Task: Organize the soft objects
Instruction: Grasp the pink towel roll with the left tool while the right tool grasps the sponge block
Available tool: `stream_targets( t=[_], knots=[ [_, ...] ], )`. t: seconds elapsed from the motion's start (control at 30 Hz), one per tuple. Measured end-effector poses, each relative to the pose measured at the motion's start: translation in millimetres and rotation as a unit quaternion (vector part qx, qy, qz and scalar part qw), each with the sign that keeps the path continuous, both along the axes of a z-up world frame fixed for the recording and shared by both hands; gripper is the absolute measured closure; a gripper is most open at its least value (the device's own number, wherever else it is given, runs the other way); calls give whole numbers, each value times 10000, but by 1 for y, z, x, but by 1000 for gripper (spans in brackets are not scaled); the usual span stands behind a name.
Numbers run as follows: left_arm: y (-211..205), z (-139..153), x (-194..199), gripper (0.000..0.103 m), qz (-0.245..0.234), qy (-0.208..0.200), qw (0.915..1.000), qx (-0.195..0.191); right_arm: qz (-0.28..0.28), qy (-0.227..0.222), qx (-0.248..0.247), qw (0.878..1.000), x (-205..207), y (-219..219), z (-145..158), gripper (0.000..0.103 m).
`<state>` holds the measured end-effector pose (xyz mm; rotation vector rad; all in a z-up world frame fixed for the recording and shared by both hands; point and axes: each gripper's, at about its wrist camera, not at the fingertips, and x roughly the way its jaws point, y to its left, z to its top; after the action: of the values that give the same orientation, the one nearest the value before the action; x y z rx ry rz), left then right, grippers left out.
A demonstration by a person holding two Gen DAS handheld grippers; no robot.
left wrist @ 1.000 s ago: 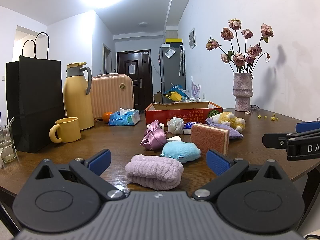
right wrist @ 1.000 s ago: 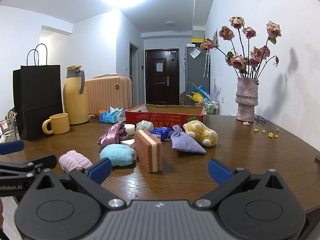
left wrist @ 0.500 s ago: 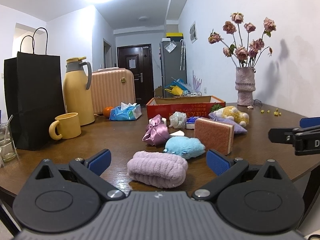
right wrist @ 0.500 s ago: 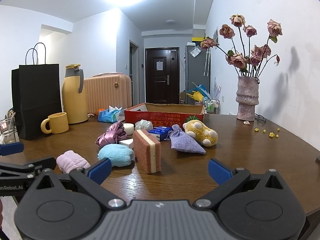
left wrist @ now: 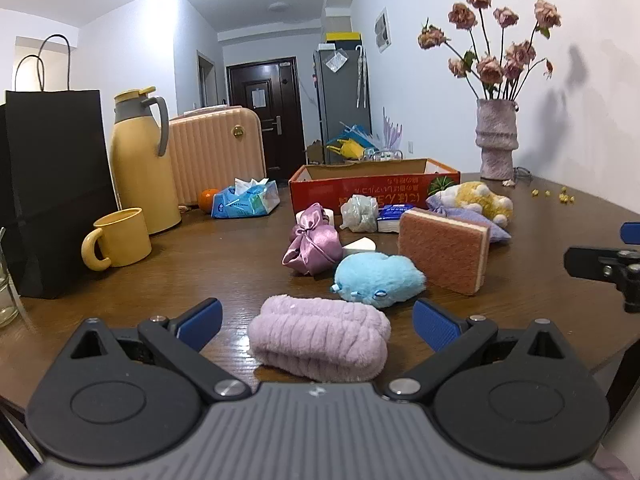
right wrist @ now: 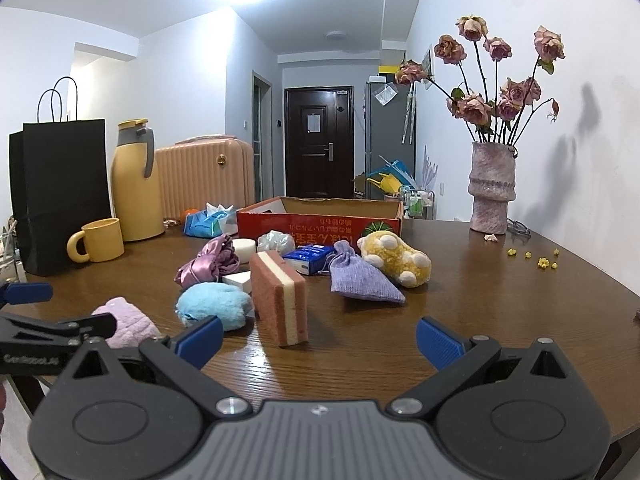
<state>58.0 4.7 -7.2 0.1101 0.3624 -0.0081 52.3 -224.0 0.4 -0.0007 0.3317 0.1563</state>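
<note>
A folded lilac towel lies on the brown table between the blue pads of my open left gripper. Behind it lie a blue plush, a pink sponge, a purple satin pouch, a lavender sachet and a yellow spotted plush. A red cardboard box stands open farther back. My right gripper is open and empty above the table, the sponge just ahead of its left pad. The left gripper shows at the left edge of the right wrist view.
A black paper bag, yellow thermos, yellow mug, tissue pack and orange stand at left. A vase of dried roses stands at back right. A glass is at the left edge.
My left gripper has moved forward and lower, so the lilac towel now sits between its pads. The right gripper has edged slightly forward. Both stay open.
</note>
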Motion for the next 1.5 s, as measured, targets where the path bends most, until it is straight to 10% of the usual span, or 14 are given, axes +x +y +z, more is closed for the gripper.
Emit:
stream_targets(
  t=[1.1,1.5],
  knots=[
    [10,-43,103,2,213,1148,9928,-254,306,338,-251,9986,77,20,-10,0],
    [23,-35,100,65,-38,951,9932,-670,494,495,-293,9971,112,34,-16,0]
  ],
)
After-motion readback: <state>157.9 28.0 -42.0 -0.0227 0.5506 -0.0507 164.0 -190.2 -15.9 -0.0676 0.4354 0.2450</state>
